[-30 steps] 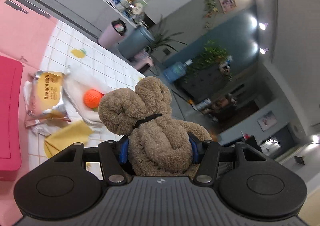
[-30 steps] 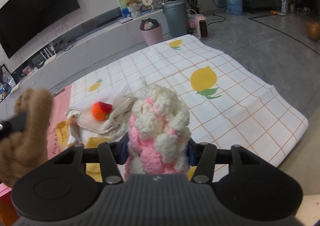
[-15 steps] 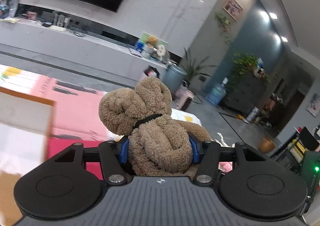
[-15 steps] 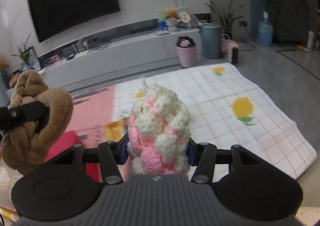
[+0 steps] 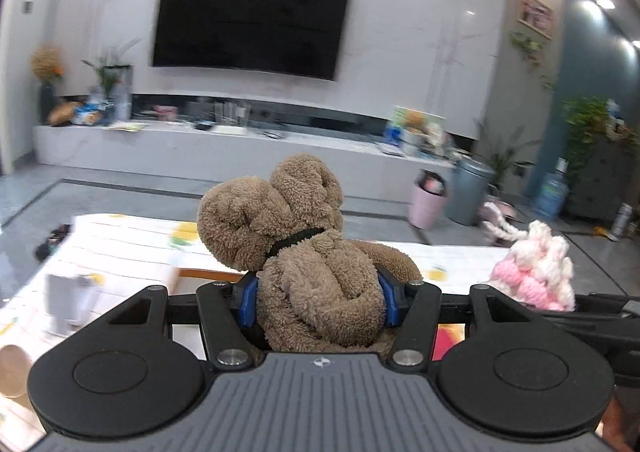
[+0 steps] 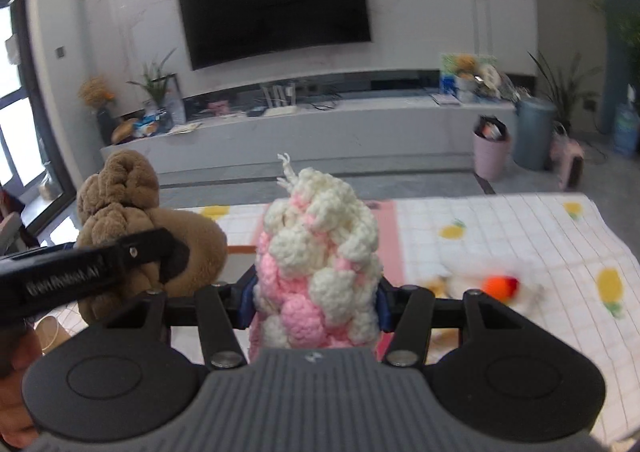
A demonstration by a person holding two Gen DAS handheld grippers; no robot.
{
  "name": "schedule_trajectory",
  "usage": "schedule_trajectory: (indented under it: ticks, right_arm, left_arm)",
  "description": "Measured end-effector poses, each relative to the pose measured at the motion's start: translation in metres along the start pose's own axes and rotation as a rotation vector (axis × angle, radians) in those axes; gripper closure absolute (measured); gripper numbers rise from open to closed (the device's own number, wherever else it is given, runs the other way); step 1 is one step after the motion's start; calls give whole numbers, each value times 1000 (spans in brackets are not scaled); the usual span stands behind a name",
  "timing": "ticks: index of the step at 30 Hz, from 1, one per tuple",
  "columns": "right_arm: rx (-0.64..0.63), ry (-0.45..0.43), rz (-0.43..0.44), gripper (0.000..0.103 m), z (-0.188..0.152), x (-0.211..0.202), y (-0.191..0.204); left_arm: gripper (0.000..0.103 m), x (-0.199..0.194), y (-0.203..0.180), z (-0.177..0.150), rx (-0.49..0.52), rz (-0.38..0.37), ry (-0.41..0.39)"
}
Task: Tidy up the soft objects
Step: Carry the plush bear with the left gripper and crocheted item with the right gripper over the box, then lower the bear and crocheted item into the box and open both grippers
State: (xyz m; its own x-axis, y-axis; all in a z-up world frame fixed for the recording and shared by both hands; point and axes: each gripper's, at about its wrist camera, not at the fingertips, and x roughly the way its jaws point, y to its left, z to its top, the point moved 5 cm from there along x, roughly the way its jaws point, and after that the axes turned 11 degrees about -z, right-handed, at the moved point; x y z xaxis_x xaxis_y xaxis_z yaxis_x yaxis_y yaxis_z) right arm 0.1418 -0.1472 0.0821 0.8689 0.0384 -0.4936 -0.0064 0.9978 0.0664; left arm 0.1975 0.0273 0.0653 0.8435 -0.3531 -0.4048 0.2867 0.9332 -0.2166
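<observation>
Gripping state, left hand-held gripper (image 5: 318, 302): blue pads pressed into both sides of the brown plush toy (image 5: 296, 252), pinching it at the body.
Brown plush toy: held aloft, head end pointing away from the camera, a black band around its neck; in the right wrist view it appears at the left (image 6: 132, 228), just beside the crocheted toy.
Gripping state, right hand-held gripper (image 6: 316, 302): blue pads closed on the pink-and-white crocheted toy (image 6: 320, 272), pinching its lower half.
Pink-and-white crocheted toy: held upright, a short yarn tail at its top; in the left wrist view it appears at the right (image 5: 536, 272).
Worktop (image 6: 520, 236): below both toys, covered by a white checked cloth with yellow fruit prints; a pink strip runs across it.
Orange ball (image 6: 498, 286): lying on pale fabric on the worktop, right of the crocheted toy; blurred.
Far wall: television (image 5: 248, 18) mounted above a long white shelf.
Floor, far right: pink bin (image 6: 490, 150) beside a grey bin (image 6: 534, 132).
</observation>
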Motion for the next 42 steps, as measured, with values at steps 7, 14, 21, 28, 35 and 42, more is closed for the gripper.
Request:
schedule_trajectory:
  ticks: [7,14,21,28,35,42]
  right_arm:
    - [-87,55,70,50,-9,45,70]
    - [-49,96,68,49,-36,95,76]
    - [-99,130,107,47,-54,106,76]
    - [-96,171,140,48,-62,125,69]
    - [-110,175,147,48,-66,125,70]
    - [-127,182,140,48,-68,128,72]
  left_arm:
    - [39,15,56,-19,-49,52,58]
    - [39,40,86,-41,-51,56,122]
    - [38,72,93,-63,-3,178,232]
    - [33,85,90,-75,33,243,350]
    - [21,79,98,-74,30,289,332]
    - [14,59,86,-66,144,290,315]
